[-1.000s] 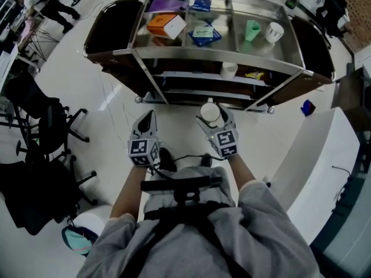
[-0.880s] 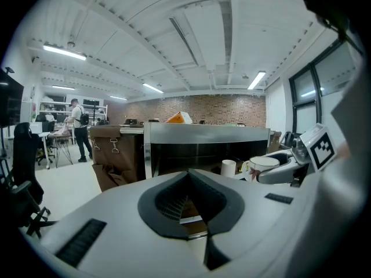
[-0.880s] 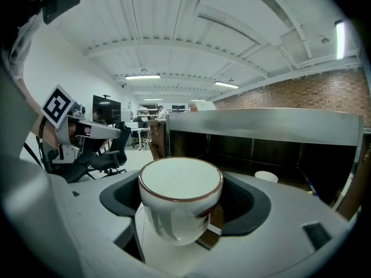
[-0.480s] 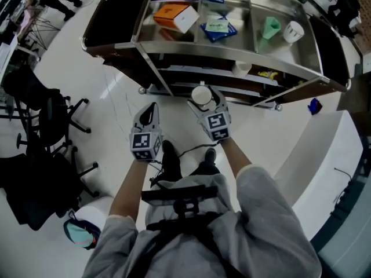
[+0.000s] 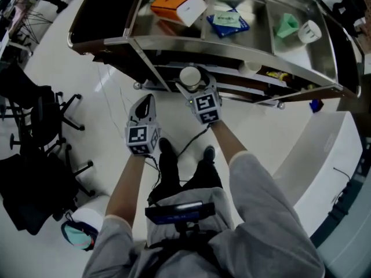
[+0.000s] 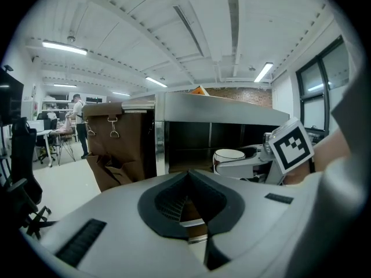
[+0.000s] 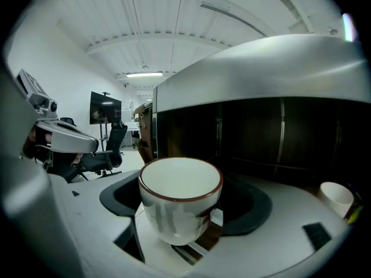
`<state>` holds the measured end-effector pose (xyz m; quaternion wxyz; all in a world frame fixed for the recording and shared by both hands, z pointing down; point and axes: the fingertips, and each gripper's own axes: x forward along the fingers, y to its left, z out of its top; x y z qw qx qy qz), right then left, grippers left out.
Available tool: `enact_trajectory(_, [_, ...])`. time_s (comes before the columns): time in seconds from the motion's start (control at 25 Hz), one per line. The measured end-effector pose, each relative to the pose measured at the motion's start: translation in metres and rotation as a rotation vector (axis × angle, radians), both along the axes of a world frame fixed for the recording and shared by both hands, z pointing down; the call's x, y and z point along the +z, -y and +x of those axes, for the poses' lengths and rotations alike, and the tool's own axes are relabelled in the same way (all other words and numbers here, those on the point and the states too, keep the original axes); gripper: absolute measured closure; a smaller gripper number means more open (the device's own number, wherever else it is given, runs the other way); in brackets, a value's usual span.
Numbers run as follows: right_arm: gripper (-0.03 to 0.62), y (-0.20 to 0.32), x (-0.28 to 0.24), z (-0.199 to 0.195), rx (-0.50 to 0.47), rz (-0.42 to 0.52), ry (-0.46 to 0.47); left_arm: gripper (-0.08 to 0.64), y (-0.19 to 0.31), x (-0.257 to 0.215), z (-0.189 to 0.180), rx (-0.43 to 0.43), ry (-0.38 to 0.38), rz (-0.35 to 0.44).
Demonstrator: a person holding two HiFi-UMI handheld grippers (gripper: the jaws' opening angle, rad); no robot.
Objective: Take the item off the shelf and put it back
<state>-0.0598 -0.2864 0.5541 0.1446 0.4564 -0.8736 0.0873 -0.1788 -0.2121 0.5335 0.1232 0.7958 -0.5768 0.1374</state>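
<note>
1. Right gripper [image 5: 191, 81]: jaws wide, clamped round the white cup [image 7: 179, 207], kept upright, likely for a flat set-down.
2. Cup sits just outside the shelf cart [image 5: 232, 45], at its front edge.
3. Left gripper [image 5: 147, 100]: closed, empty, held clear.

Left claw [image 6: 188, 175], jaws together, empty.

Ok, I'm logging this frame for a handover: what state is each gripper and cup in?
right gripper: shut on the white cup, fingers at its sides.
left gripper: shut, nothing in it.
white cup: upright, empty, held.
small cup: upright, not held.
</note>
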Motion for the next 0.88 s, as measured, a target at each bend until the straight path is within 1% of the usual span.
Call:
enact_trajectory(0.28, [0.189,0.047,0.021,-0.02,-0.005,0.026,-0.024,0.554,0.036,0.023,-0.001,0.005,-0.004,0.023])
enact_trajectory(0.6, [0.189,0.087,0.035,-0.03,0.028,0.046,-0.006,0.554,0.063,0.041,-0.003,-0.012,-0.013,0.033])
enact_trajectory(0.88, [0.189,0.109,0.038,-0.035,0.041,0.062,0.005,0.554,0.075,0.05,-0.007,-0.017,-0.007,0.039])
